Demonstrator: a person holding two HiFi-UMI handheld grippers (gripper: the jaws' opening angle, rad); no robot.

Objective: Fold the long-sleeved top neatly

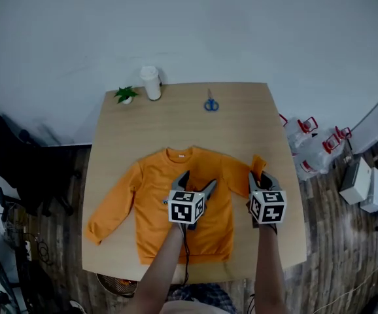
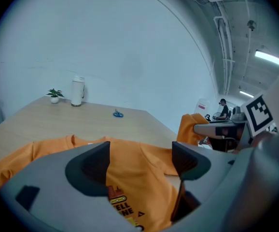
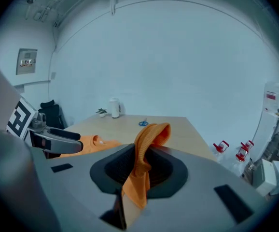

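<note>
Now finds orange long-sleeved top flat on the tabletop, one sleeve stretched leftward; hovers left tool above its chest, jaws wide apart, empty; pinches the other sleeve's cuff, raised off the tabletop, in narrowed right tool

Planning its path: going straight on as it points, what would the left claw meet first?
Probably the orange top, lying flat just ahead of the left claw; depth is unclear.

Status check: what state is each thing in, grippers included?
Orange top: front up, body flat.
One sleeve: cuff raised, clamped.
Other sleeve: spread flat.
Left gripper: open, empty, over the chest.
Right gripper: shut on cuff.
Scissors: lying flat.
Cup: upright.
Plant: upright.
</note>
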